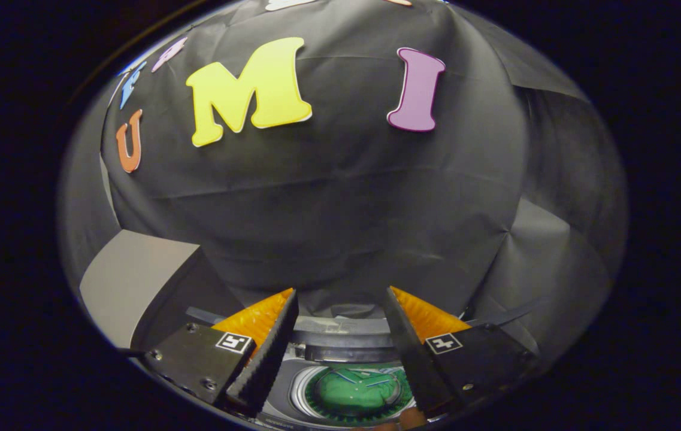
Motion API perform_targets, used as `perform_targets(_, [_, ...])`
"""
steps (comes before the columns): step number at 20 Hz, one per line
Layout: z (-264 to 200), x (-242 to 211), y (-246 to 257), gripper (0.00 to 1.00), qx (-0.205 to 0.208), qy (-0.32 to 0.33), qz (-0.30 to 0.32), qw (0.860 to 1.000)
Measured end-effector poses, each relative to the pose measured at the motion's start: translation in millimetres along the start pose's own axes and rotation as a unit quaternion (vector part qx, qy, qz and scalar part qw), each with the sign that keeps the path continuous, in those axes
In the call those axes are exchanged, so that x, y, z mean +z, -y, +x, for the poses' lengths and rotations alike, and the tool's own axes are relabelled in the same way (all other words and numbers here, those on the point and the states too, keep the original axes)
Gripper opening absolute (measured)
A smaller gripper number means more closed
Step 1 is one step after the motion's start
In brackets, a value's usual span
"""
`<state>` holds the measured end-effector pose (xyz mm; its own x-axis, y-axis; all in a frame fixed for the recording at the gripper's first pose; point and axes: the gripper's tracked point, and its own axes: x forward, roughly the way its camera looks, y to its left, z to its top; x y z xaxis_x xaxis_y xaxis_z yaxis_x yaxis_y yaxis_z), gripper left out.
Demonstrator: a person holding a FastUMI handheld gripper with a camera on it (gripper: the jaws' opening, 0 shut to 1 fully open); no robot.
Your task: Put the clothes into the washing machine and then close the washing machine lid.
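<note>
Gripper view: green cloth garment (pixel 355 390) already lies in the round drum of the grey top-loading washing machine (pixel 340 335), below and between the fingers. Loading looks done; closing the lid looks next, needing a reach to the lid. Gripper (pixel 340 299) spread wide, holding and touching nothing.

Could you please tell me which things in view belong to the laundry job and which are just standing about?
Belonging to the job:
- washing machine, open on top, below the fingers
- green clothes lying in its drum
- gripper, fingers apart, holding nothing

Just there:
- grey panel beside the machine
</note>
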<state>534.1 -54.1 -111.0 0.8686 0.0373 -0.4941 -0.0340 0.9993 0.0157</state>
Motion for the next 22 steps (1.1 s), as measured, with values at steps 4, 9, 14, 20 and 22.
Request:
perform_targets(4, [-9, -9, -1, 0.91, -0.003, -0.002, 0.0, 1.0])
perform_targets(9, [-16, -16, 0, 0.91, -0.006, -0.008, 0.0, 1.0])
perform_targets(14, [-37, -38, -1, 0.91, -0.009, -0.02, 0.001, 1.0])
perform_targets(20, [-49, -61, -1, 0.91, -0.015, -0.041, 0.004, 0.999])
perform_targets(22, [-56, -75, -1, 0.91, -0.018, -0.052, 0.007, 0.998])
